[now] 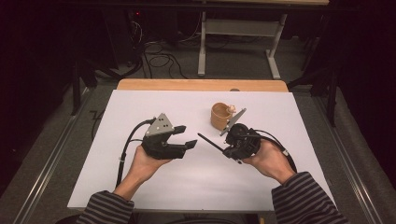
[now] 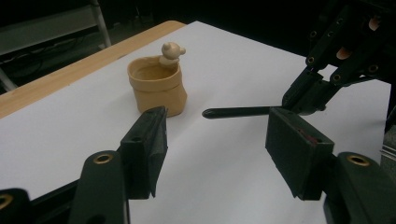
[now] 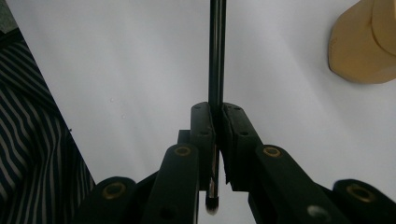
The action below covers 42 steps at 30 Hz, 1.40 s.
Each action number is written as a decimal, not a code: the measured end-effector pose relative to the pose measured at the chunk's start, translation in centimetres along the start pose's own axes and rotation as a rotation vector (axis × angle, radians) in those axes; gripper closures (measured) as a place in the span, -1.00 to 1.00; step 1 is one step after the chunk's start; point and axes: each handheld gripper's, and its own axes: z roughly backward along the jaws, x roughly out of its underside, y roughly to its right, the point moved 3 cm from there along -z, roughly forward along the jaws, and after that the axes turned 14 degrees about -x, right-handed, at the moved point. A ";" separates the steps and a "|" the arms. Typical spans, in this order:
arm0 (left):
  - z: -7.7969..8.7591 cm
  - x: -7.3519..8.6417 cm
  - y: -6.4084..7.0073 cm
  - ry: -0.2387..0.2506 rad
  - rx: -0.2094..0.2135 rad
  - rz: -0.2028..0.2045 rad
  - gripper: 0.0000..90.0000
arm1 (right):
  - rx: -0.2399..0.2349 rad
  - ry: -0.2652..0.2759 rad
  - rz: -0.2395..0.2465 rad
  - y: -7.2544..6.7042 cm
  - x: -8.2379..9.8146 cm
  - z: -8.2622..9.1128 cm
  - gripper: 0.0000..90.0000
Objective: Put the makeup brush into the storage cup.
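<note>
One tan cup (image 1: 221,115) beside right gripper (image 1: 219,145).

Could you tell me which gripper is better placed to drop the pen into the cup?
Right. The right gripper is shut on the pen beside the cup; the left gripper is open and empty.

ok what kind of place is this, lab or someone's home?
Most likely a lab or data-collection room, not a home. A white sheet covers a wooden table, loose cables trail over grey carpet behind it, the surroundings are dark, and the person holds a camera-fitted claw in each hand: left claw, right claw.
</note>
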 end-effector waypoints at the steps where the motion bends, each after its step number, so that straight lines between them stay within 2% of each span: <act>1: -0.1 0.0 0.0 0.000 0.000 -0.002 -0.13 | -0.002 -0.003 0.002 0.0 0.0 0.0 0.90; 4: -0.3 0.0 0.1 -0.005 -0.004 -0.007 -0.13 | -0.004 -0.007 0.002 0.0 0.0 -0.1 0.90; 17: -0.6 0.0 -0.5 -0.004 -0.025 0.021 -0.13 | -0.010 -0.021 0.017 -0.5 -0.6 -0.2 0.90; 26: -1.0 0.0 -0.4 -0.014 -0.025 0.019 -0.12 | -0.014 -0.030 0.028 -0.8 -1.0 -0.2 0.90; 35: -1.2 0.1 -0.3 -0.017 -0.022 0.001 -0.11 | -0.020 -0.043 0.041 -1.0 -1.3 -0.2 0.90; 42: -1.1 0.3 0.1 -0.021 -0.006 -0.044 -0.10 | -0.029 -0.055 0.051 -1.1 -1.4 -0.1 0.90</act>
